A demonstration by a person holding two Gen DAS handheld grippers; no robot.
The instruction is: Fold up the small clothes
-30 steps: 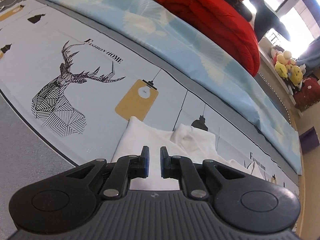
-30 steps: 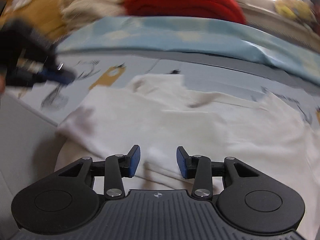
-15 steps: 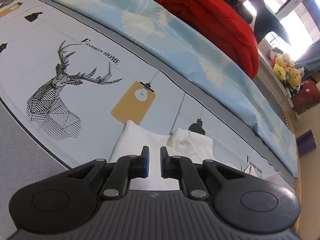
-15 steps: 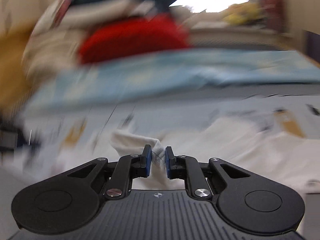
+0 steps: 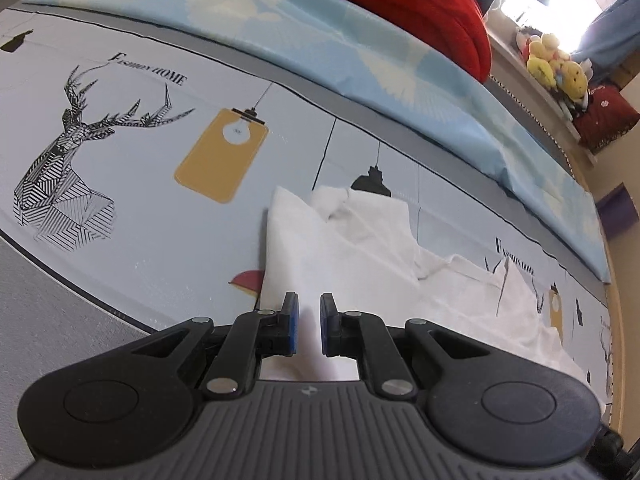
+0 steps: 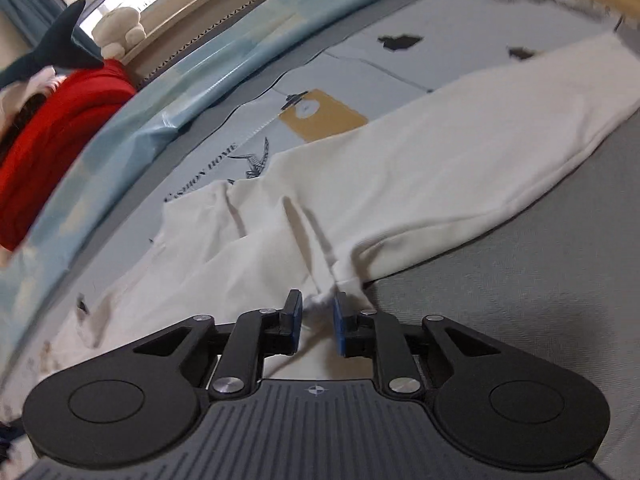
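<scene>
- Left wrist view: my left gripper has its blue-padded fingers drawn close together, with white fabric filling the narrow gap; I read this as a clamp on the near edge of the white garment.
- The garment extends forward and to the right of the fingers, lying on the printed bed sheet. Its collar sits ahead of the fingertips, slightly right of centre.
- Ahead and left of the fingers the sheet shows a yellow lamp print; further left is a black line-drawn deer head.
- Beyond the garment, a light blue quilt runs across the view, with a red blanket on top of it. Plush toys sit far ahead to the right.
- Right wrist view: my right gripper has its fingers nearly together, pinching a bunched fold of the white garment at the fingertips.
- From the pinch point the cloth fans out ahead: one long section reaches far forward to the right, a creased section lies forward to the left.
- The plain grey part of the bed lies right of the fingers. The red blanket is far left.
</scene>
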